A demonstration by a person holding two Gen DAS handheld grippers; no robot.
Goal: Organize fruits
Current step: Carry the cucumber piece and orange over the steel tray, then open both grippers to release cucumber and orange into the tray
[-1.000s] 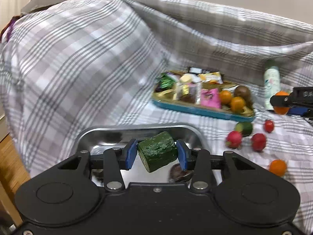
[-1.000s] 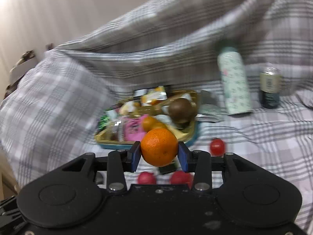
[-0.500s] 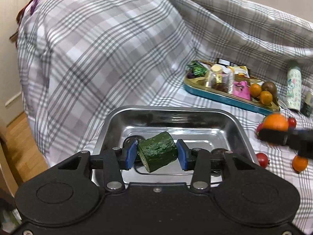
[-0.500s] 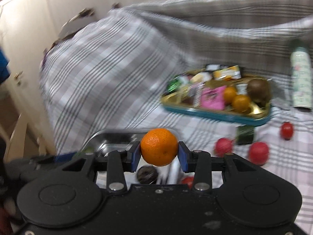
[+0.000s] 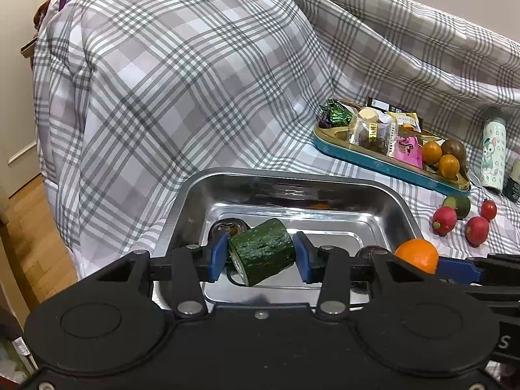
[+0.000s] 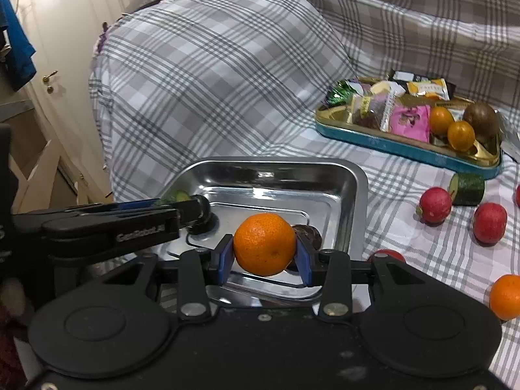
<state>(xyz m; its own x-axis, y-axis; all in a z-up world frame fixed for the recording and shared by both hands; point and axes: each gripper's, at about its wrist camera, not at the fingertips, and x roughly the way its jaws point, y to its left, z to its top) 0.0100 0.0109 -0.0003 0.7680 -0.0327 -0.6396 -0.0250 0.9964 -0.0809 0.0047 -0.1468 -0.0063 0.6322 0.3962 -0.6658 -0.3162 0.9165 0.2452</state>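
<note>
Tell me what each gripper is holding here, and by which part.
The left gripper clamps a cucumber chunk across its curved green skin. The right gripper clamps a mandarin orange across its widest part. Both are over the steel tray.

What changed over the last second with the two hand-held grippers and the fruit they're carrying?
The right hand-held gripper carried its orange from in front of the snack tray over to the steel pan, beside the left hand-held gripper, which moved closer over the pan with its cucumber chunk. Nothing was released; the loose fruit stayed on the cloth.
</note>
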